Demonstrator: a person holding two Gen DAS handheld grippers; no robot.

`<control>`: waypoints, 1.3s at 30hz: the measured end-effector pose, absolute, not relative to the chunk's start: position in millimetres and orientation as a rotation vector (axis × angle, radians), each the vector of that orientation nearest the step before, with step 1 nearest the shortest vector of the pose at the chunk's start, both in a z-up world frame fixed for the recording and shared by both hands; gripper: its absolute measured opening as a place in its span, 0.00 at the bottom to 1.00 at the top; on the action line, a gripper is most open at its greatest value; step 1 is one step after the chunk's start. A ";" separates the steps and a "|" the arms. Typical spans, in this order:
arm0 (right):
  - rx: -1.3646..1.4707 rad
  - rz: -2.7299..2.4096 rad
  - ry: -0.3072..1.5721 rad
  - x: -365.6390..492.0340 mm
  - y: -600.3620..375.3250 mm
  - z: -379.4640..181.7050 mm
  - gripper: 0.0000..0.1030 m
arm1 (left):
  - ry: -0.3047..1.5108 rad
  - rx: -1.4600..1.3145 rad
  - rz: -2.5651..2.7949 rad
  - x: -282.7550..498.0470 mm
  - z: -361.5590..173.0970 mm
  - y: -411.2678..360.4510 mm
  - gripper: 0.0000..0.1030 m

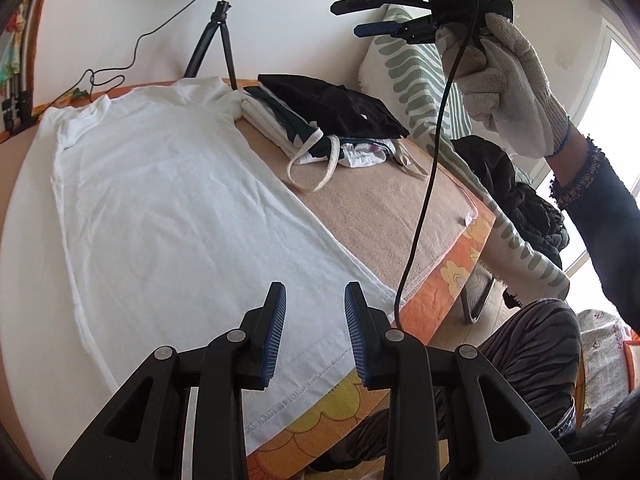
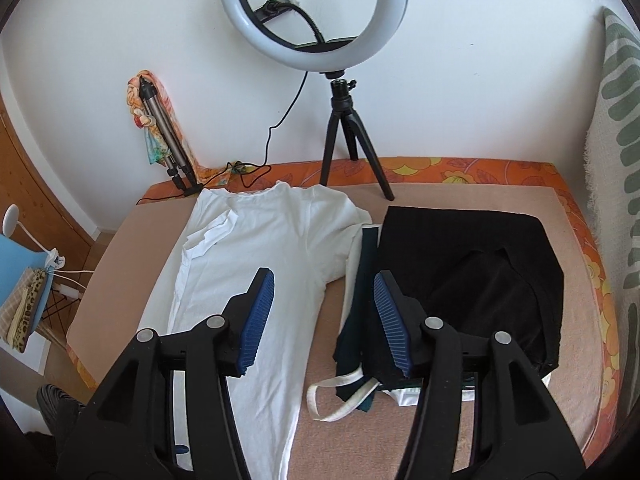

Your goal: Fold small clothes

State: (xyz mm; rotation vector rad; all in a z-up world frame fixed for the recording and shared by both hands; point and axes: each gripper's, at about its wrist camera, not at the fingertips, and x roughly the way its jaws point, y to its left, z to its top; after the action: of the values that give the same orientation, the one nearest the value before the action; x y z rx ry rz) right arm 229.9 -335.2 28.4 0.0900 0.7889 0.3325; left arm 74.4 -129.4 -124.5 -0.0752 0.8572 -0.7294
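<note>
A white T-shirt (image 1: 180,200) (image 2: 260,260) lies spread flat on the beige blanket, its neck toward the wall. My left gripper (image 1: 315,292) hovers above the shirt's hem near the bed's front edge, open with nothing between its pads. A stack of folded clothes with a black garment on top (image 1: 332,108) (image 2: 480,272) sits to the right of the shirt, a white strap loop (image 2: 340,396) trailing from it. My right gripper (image 2: 323,280) is open and empty above the gap between shirt and stack; a gloved hand holds the right gripper (image 1: 345,20) high in the left wrist view.
A ring light on a tripod (image 2: 312,12) stands at the wall behind the shirt. A green-patterned cloth (image 1: 420,80) and a heap of dark clothes (image 1: 516,200) lie at the right. A black cable (image 1: 424,200) hangs from the right gripper. The bed's orange floral edge (image 1: 440,280) is near.
</note>
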 end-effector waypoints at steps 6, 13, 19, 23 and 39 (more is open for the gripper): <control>0.112 0.275 0.789 226.9 -382.1 29.3 0.54 | 0.870 0.019 -0.794 67.1 -128.3 -172.8 0.49; 0.158 0.267 0.809 240.5 -402.8 12.2 0.54 | 0.886 0.194 -0.791 62.4 -137.1 -226.2 0.49; 0.168 0.275 0.824 257.2 -400.6 2.2 0.54 | 0.872 0.282 -0.756 60.2 -147.2 -240.0 0.49; 0.166 0.302 0.832 269.2 -393.5 -0.7 0.54 | 0.860 0.268 -0.760 62.7 -148.2 -237.3 0.42; 0.083 0.358 0.917 348.6 -326.8 -29.5 0.54 | 0.912 -0.191 -0.800 89.7 -139.3 -178.9 0.03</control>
State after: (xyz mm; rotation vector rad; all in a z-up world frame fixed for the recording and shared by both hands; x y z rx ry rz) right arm 348.6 -326.8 -29.5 0.0830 0.9170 0.3580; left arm 89.7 -178.9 -139.3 -0.1911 0.9117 -0.8005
